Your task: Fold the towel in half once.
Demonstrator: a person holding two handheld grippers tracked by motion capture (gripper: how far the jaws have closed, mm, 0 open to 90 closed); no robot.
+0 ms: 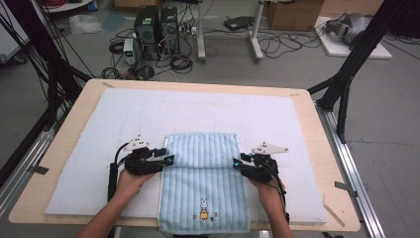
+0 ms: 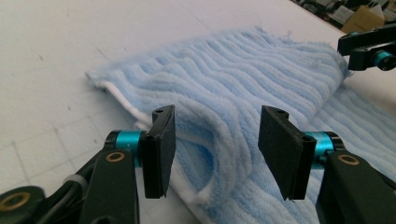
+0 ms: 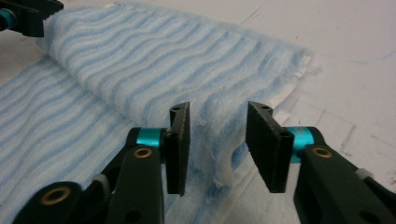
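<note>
— Where's the towel (image 1: 204,186)?

— Centre of the frame, its top part folded over. My left gripper (image 1: 167,160) and right gripper (image 1: 238,164) sit at the fold's two side edges, jaws apart, each straddling a raised edge, probably ready to pinch both layers.

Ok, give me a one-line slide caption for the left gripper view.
Left gripper, fingers open, straddling the folded edge of a light-blue ribbed terry towel on a white mat.

Towel (image 1: 203,183): near edge cut off by high view's bottom; rabbit print (image 1: 203,209) too small to tell details.
</note>
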